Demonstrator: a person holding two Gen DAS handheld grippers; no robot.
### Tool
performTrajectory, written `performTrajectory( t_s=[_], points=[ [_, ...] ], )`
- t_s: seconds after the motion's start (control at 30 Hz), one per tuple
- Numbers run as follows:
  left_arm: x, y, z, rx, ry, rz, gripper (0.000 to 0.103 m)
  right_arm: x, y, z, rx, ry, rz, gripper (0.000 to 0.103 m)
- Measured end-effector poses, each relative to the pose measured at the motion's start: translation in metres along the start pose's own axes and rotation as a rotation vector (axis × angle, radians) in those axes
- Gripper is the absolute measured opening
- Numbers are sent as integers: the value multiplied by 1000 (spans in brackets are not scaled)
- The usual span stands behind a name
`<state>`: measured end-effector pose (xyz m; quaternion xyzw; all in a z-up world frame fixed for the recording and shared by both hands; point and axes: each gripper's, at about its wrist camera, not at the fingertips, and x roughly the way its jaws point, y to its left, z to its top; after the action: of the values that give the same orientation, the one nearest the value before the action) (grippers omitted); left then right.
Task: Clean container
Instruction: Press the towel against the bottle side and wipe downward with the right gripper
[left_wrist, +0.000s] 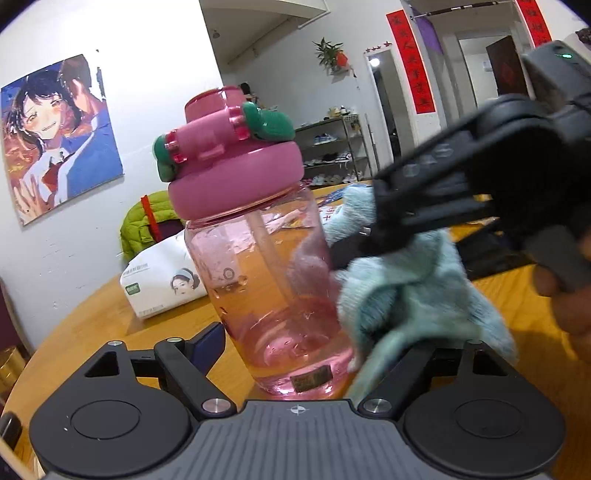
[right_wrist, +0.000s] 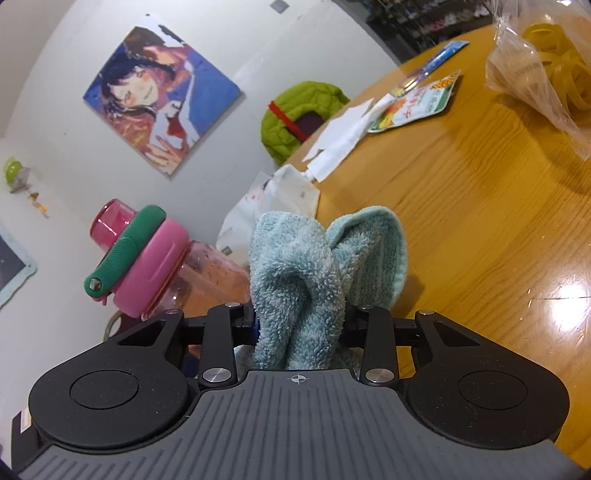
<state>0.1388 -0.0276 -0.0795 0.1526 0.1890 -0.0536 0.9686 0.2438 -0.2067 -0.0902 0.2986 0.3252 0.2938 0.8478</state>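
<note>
In the left wrist view a clear pink bottle (left_wrist: 266, 288) with a pink lid (left_wrist: 236, 181) and a green strap leans slightly between my left gripper's (left_wrist: 314, 343) fingers, which are shut on its lower body. The right-hand finger is hidden behind a light blue towel (left_wrist: 410, 302). My right gripper (left_wrist: 362, 240) comes in from the right, shut on that towel and pressing it against the bottle's right side. In the right wrist view the towel (right_wrist: 306, 269) bunches up between my right gripper's (right_wrist: 299, 321) fingers, and the bottle (right_wrist: 199, 277) lies just to their left.
The round wooden table (right_wrist: 461, 221) carries a white tissue pack (left_wrist: 162, 280), a bag of yellow rubber bands (right_wrist: 546, 74), a snack packet (right_wrist: 417, 107) and white paper (right_wrist: 340, 136). A green jacket (left_wrist: 147, 221) hangs over a chair behind the table.
</note>
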Motion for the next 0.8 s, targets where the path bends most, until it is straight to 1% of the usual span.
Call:
performTrajectory(
  t_s=[0.1,0.23,0.33,0.37,0.4,0.43,0.47,0.5,0.57,0.67,0.8],
  points=[
    [-2,0,-1,3,-2,4,73,0,0,0,-8,2,-2,38],
    [-2,3,1,-4,-8,-11,73,-1,-4,2,1,16,12,38],
    [0,4,2,-3,-6,-9,74,-1,-9,7,37,-35,20,37],
    [2,4,3,-3,-4,-3,76,0,-12,9,58,-64,18,38],
    [4,4,4,-2,-1,4,82,2,-14,11,78,-88,14,38],
    [6,5,5,-4,5,5,82,6,-16,13,87,-91,17,38],
    [9,5,6,-7,13,4,81,11,-18,14,97,-84,32,38],
    [10,5,6,-7,20,0,77,16,-20,14,110,-63,59,38],
    [9,5,6,-7,18,-4,76,19,-17,12,110,-34,91,38],
    [4,9,4,-21,7,-24,75,12,-11,9,65,-29,88,39],
    [0,8,3,-11,5,-31,75,7,-16,6,90,10,65,39]
  ],
)
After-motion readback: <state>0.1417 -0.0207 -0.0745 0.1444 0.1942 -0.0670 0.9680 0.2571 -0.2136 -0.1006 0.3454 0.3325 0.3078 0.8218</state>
